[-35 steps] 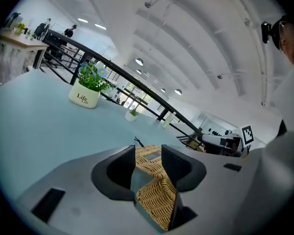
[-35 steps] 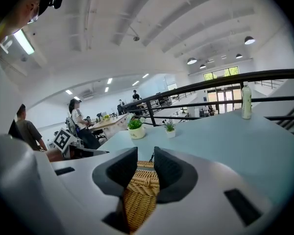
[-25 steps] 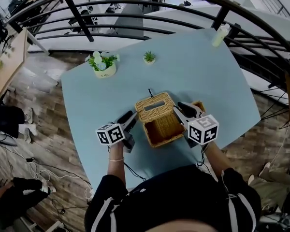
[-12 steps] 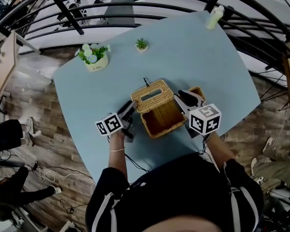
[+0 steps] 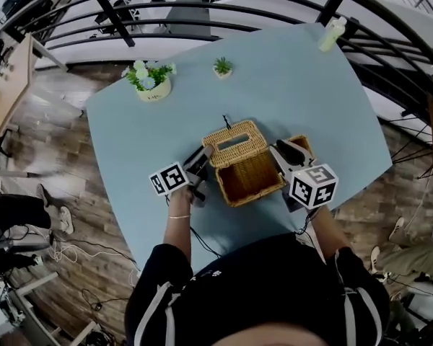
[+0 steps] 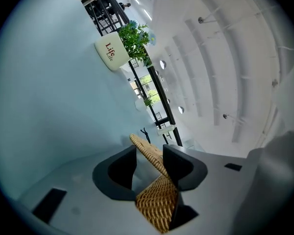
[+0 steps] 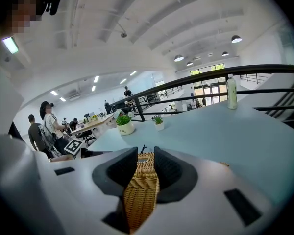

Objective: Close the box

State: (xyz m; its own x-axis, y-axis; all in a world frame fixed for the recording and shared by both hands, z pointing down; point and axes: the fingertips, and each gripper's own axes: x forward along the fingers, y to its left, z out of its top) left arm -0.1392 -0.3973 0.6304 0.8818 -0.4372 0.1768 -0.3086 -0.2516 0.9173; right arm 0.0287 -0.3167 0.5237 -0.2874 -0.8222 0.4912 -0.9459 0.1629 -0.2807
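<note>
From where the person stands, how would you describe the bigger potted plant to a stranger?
Look at the light blue table and go to its far left corner. Two potted plants stand there; the bigger plant sits nearest the corner, in a white pot printed "Life", with pale flowers, while the small plant is only a green tuft.

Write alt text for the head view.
A person holds an open wicker box on a blue table, left gripper and right gripper on its side walls, lid raised at the far edge. Beyond stand a flower pot, a small plant and a bottle.
</note>
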